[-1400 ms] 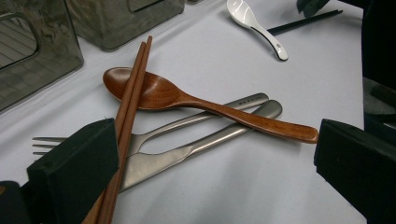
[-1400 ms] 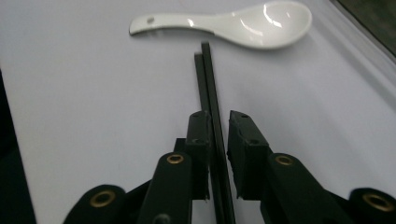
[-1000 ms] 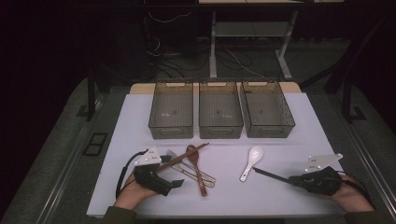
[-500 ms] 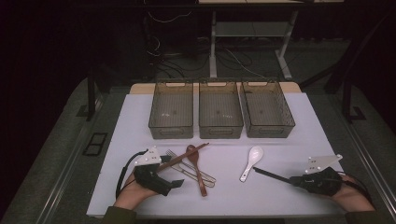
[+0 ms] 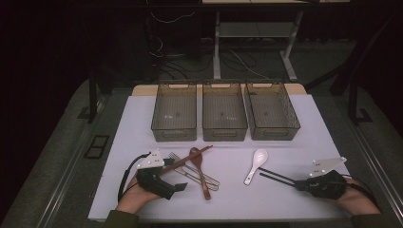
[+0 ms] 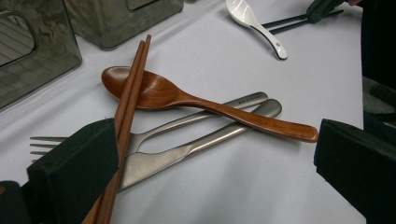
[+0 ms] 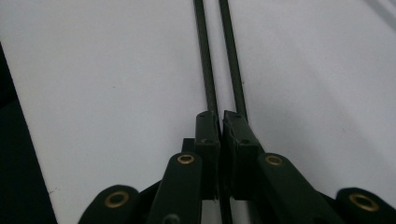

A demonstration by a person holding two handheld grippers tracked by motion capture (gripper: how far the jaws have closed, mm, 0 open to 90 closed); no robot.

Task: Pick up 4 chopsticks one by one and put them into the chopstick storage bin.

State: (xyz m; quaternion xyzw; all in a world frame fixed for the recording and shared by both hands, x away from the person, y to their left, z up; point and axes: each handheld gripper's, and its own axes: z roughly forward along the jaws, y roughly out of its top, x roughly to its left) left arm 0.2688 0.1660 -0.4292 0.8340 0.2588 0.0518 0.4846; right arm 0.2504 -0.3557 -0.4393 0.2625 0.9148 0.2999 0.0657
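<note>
lab | dark room | white table (image 5: 328, 128) | cables on floor (image 5: 237, 59)

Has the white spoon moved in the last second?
No. The white spoon lies in the same spot below the gap between the middle bin and right bin, bowl toward them.

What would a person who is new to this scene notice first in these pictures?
Probably the heap of cutlery at the front left of the white table: a brown wooden spoon lying across a metal fork and a metal knife, with brown wooden chopsticks on top, beside the open left claw. Next, three empty smoky plastic bins in a row behind, and a white ceramic spoon at centre-right.
</note>
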